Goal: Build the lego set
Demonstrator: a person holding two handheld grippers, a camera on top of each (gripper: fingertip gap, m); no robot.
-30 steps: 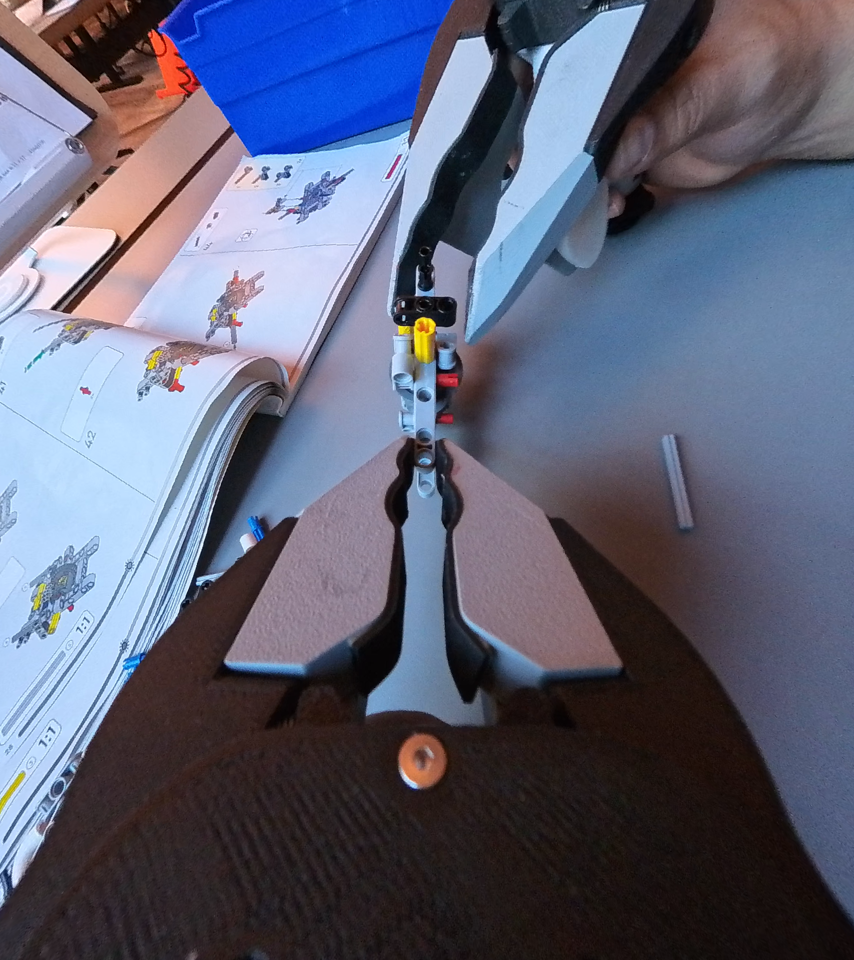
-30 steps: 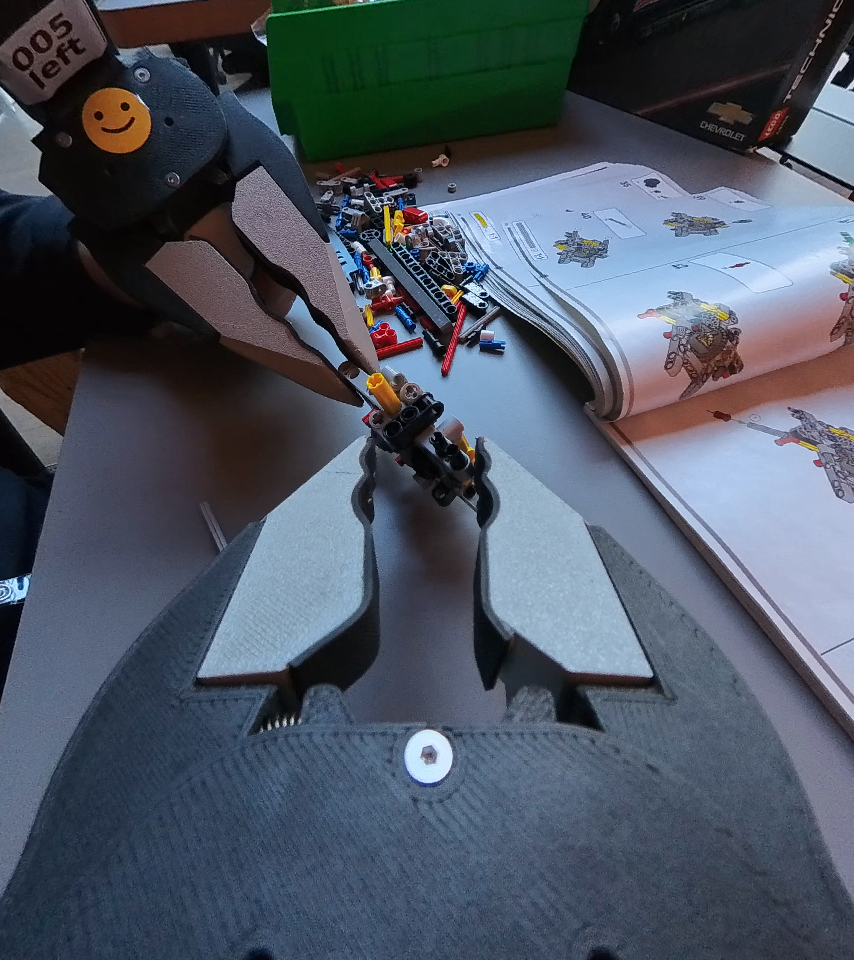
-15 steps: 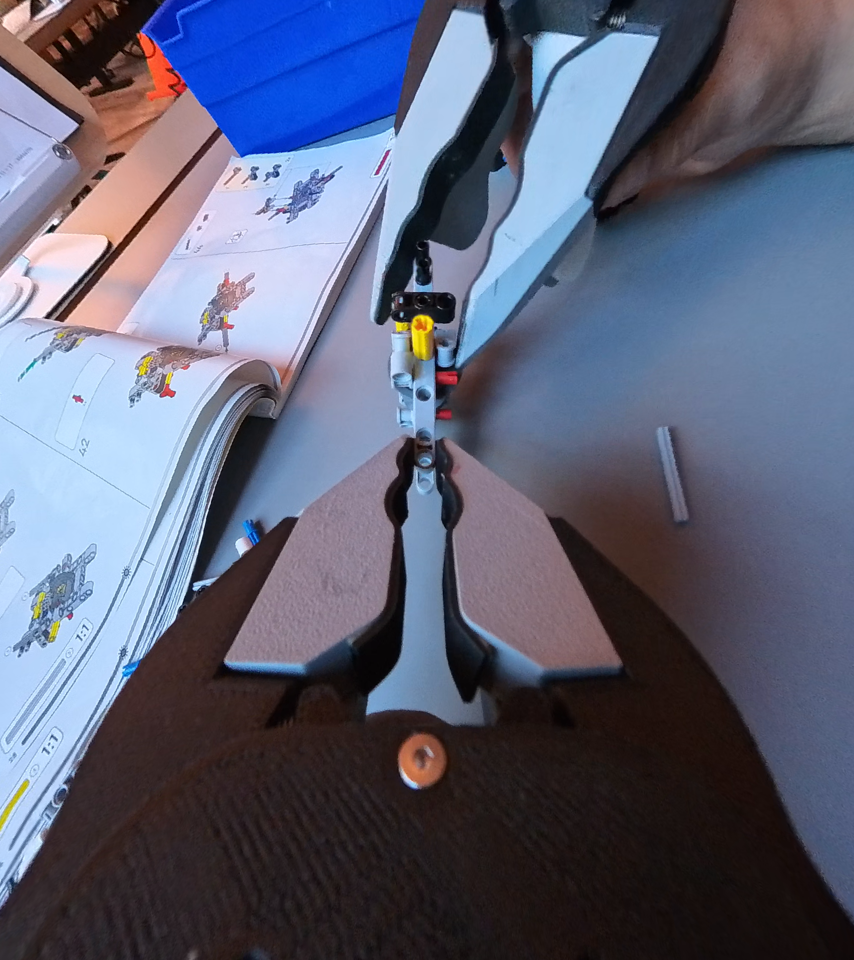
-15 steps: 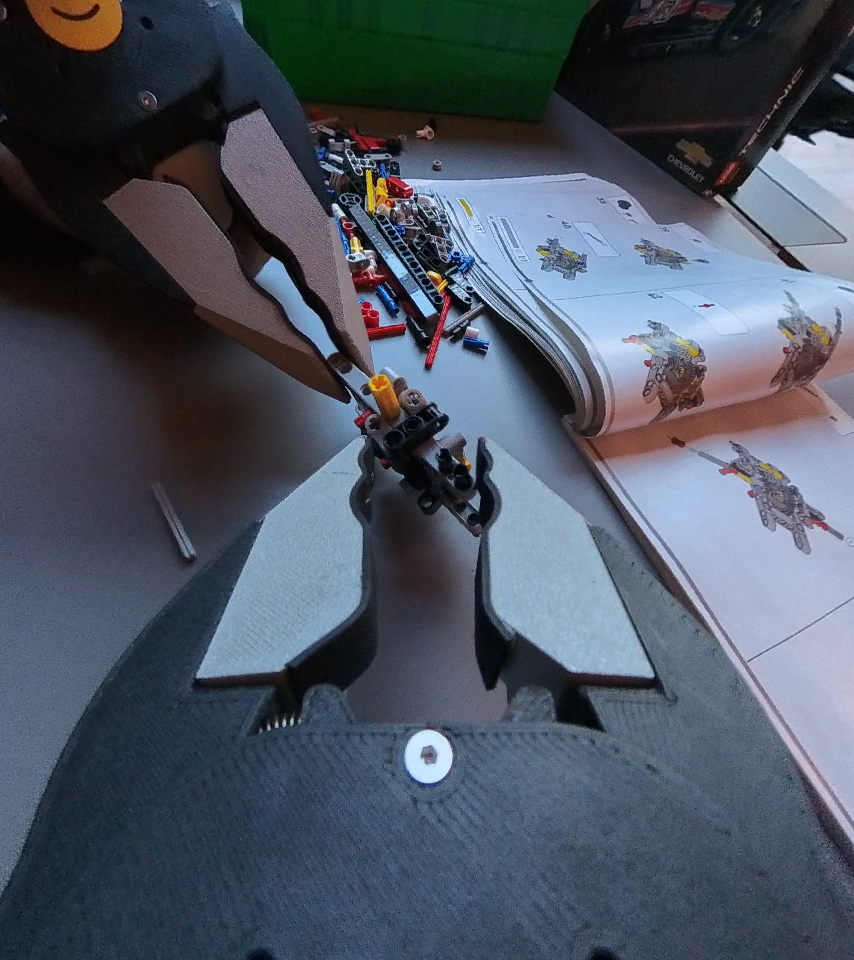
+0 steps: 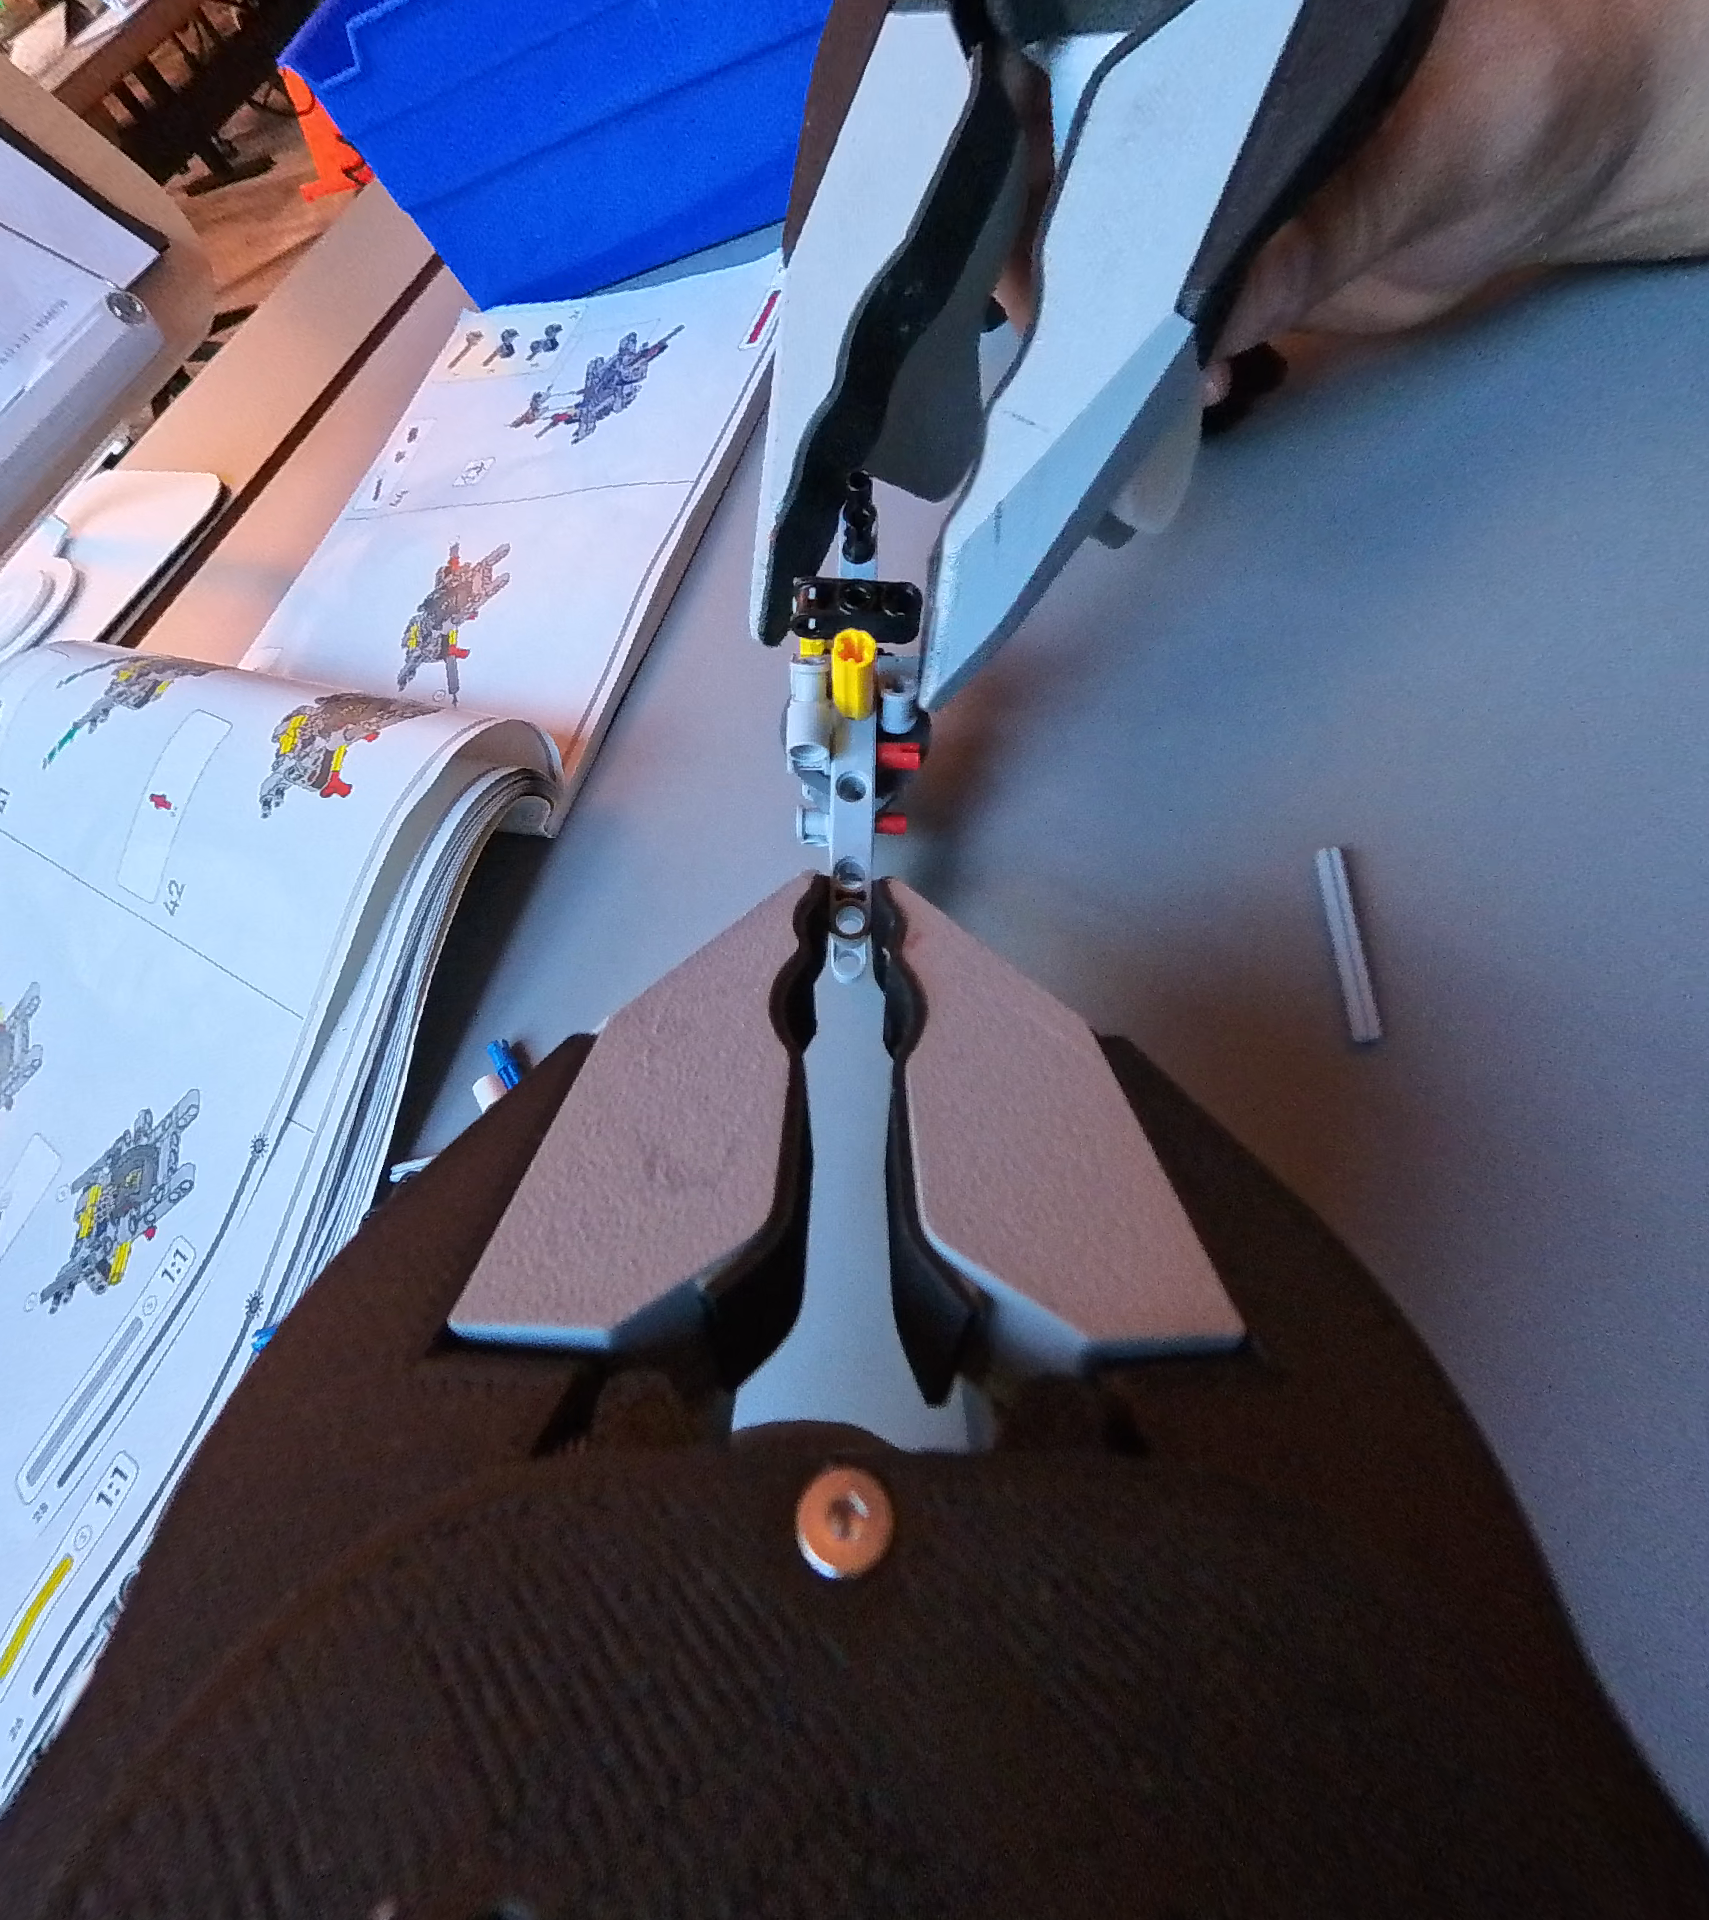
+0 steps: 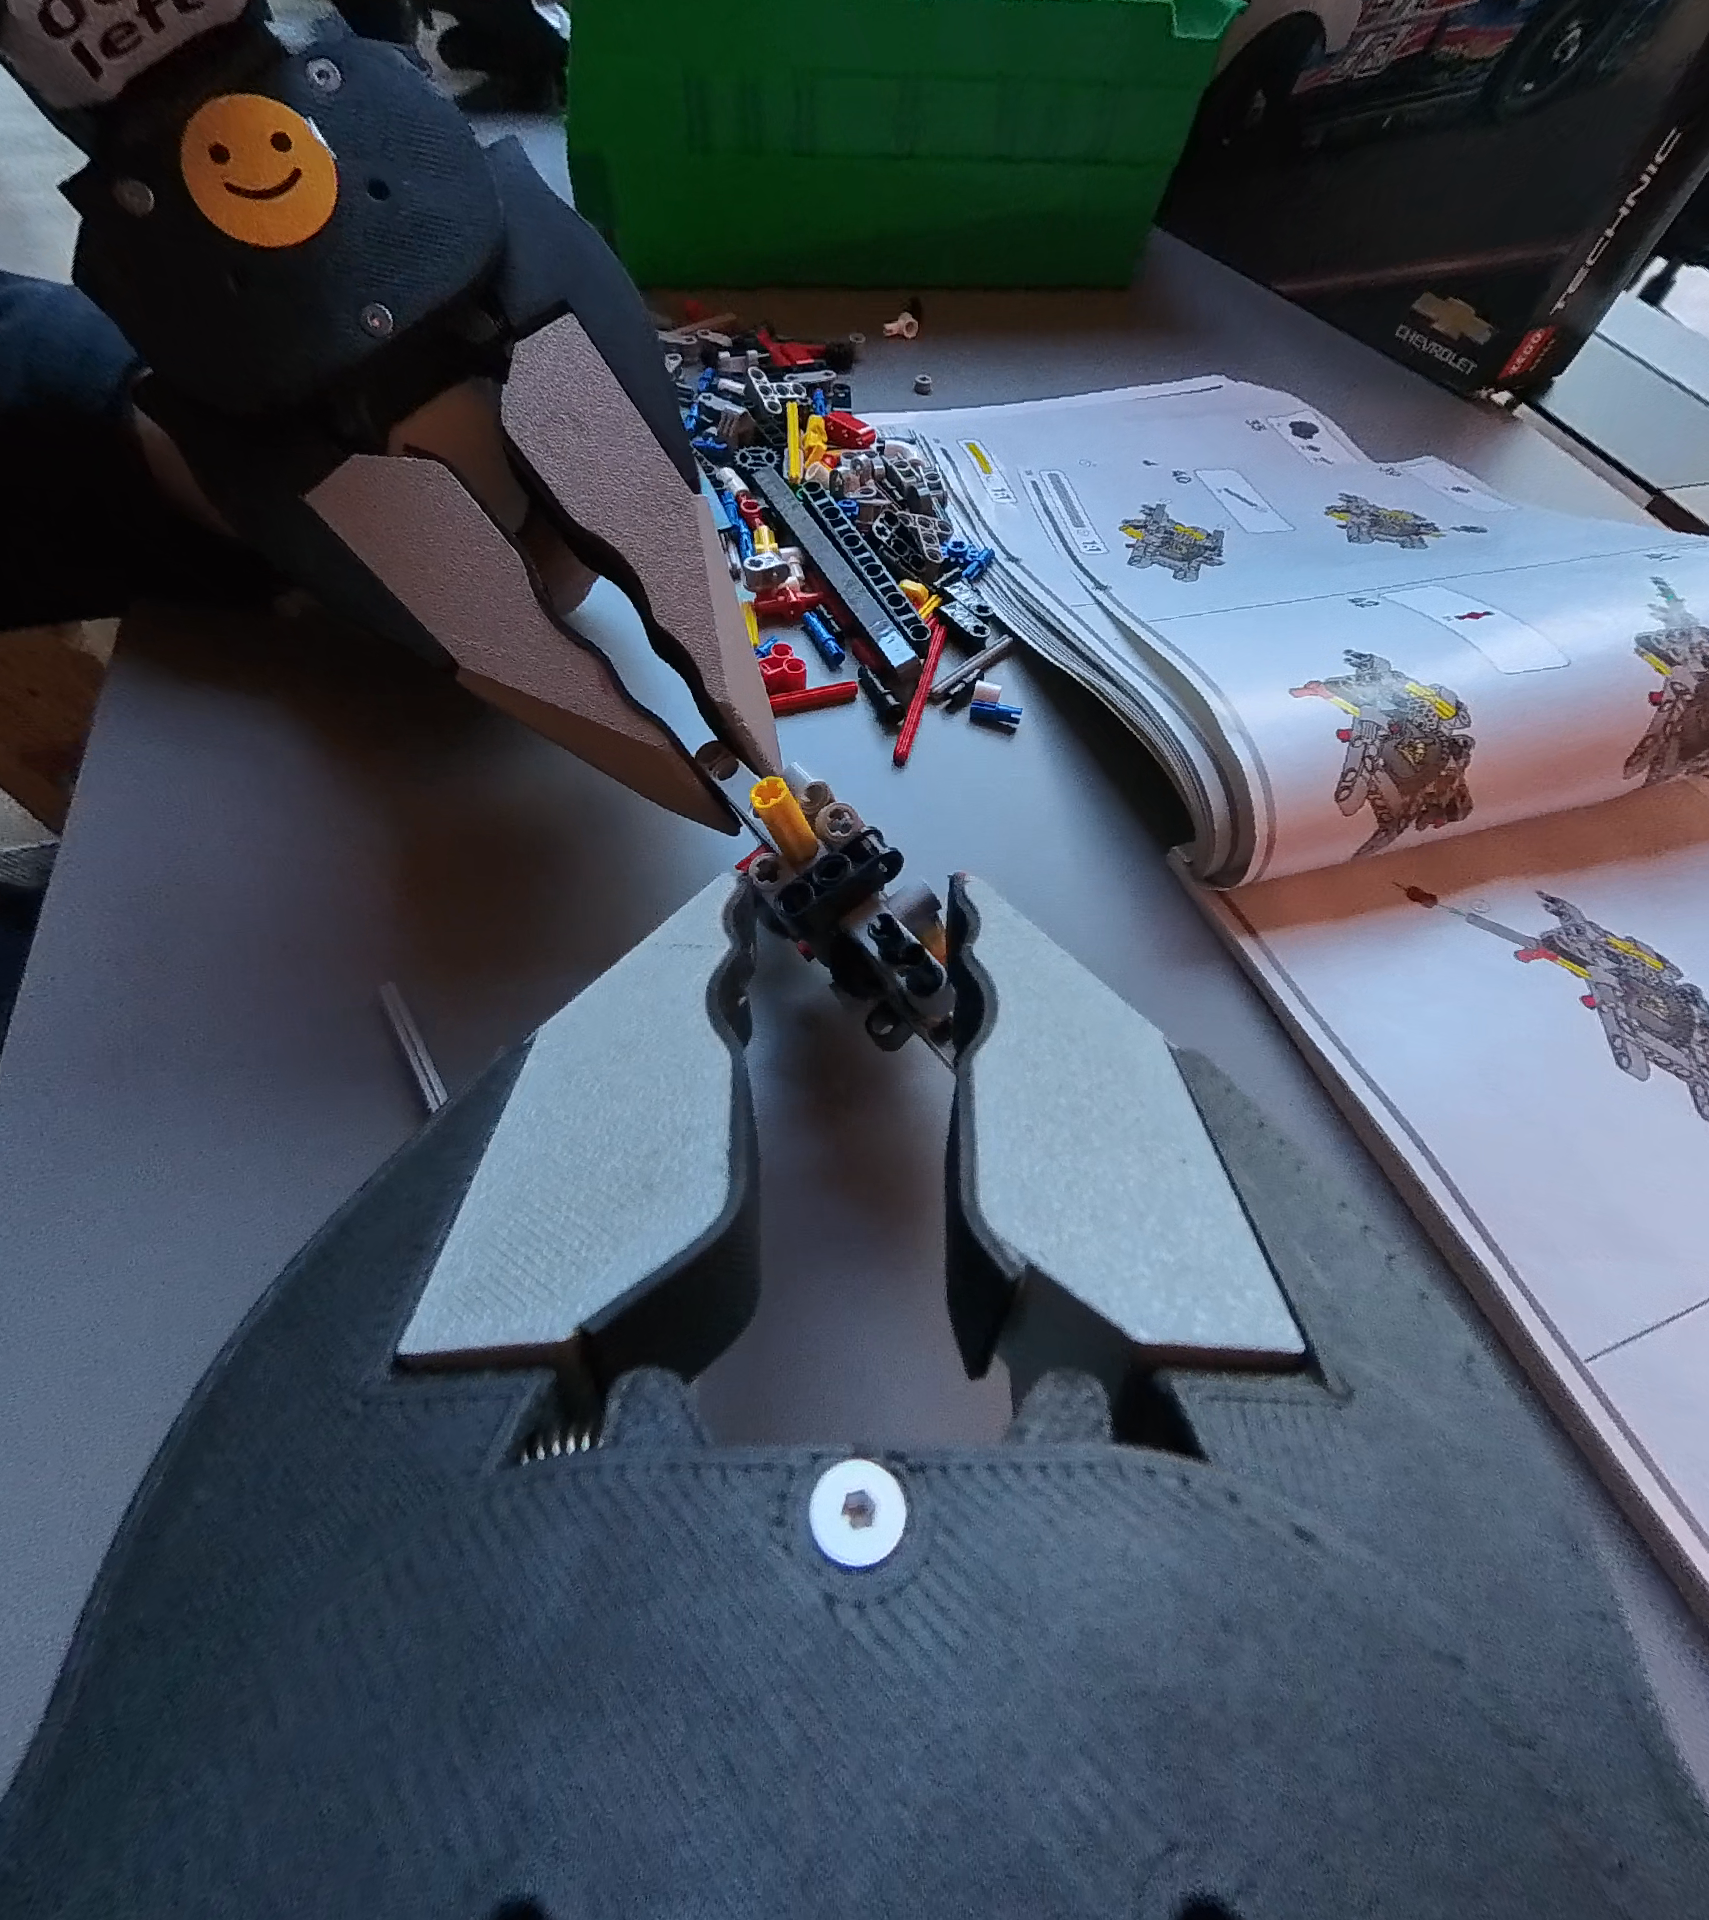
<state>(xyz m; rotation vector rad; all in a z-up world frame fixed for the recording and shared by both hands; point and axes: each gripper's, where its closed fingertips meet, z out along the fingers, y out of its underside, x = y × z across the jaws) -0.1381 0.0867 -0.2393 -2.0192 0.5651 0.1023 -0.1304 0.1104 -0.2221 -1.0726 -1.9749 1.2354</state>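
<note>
1. Grey and smooth, the table [image 5: 1452, 727] is carrying an open white instruction booklet [image 5: 154, 935] with printed model pictures, which is lying along the left of the left wrist view and on the right of the right wrist view.
2. At the upper middle of the right wrist view, a loose heap of small plastic building pieces [image 6: 829, 520] in red, blue, yellow and black is lying in front of a green plastic bin [image 6: 881, 135], with a dark cardboard box [image 6: 1452, 187] at the upper right.
3. At the top left of the left wrist view, a blue plastic bin [image 5: 559, 135] is standing beyond the booklet.
4. The left gripper [image 5: 852, 914] is pinching the end of the light grey holed beam of a small grey, black and yellow brick assembly [image 5: 850, 727] at the frame centre, its jaws nearly closed on it.
5. The right gripper [image 6: 850, 966] is clamping the black end of the same assembly, its jaws partly spread around it, so the assembly is hanging between the two grippers above the table.
6. A thin light grey plastic axle rod [image 5: 1346, 940] is lying alone on the table at the right of the left wrist view.
</note>
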